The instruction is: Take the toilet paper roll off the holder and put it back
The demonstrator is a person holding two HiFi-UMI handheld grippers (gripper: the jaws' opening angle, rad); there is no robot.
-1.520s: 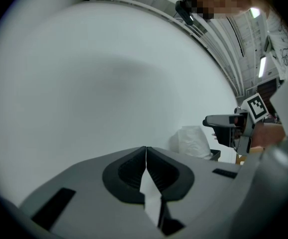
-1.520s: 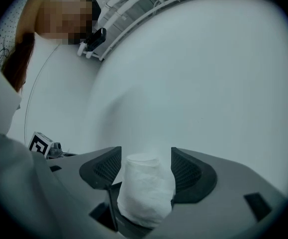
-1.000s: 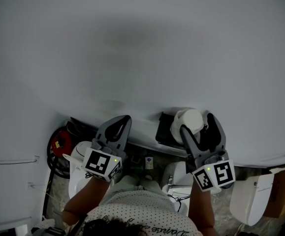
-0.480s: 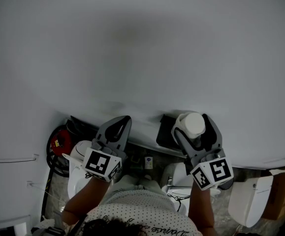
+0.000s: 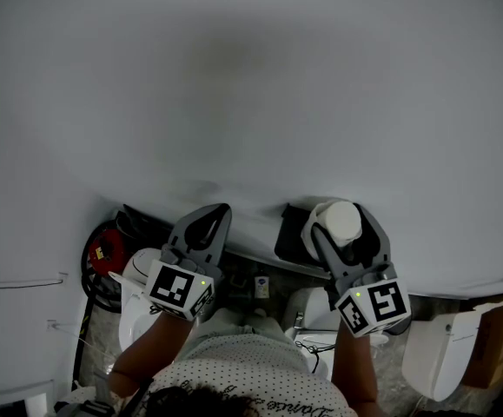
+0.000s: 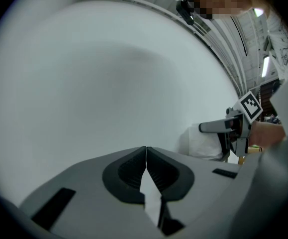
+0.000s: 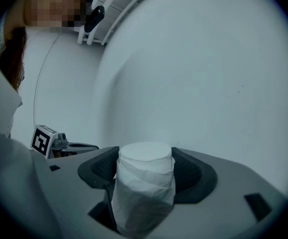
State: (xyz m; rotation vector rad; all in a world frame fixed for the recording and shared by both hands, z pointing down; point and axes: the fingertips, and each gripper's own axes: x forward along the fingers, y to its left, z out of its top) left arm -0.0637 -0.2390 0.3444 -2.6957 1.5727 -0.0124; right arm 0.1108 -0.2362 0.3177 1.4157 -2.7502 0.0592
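Right gripper (image 5: 342, 222) closing, roll (image 7: 144, 183) between jaws

Black holder (image 5: 287, 231) on the white wall (image 5: 251, 102), white toilet paper roll (image 5: 336, 218) upright at its right side

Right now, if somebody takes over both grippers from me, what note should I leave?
Left gripper: shut, empty, facing the white wall.
Right gripper: jaws have just been closing, now shut on the toilet paper roll, upright between them.
Black holder: on the wall beside the roll; whether the roll sits on it cannot be told.
Done: roll gripped. Left: take it clear of the holder, then put it back.
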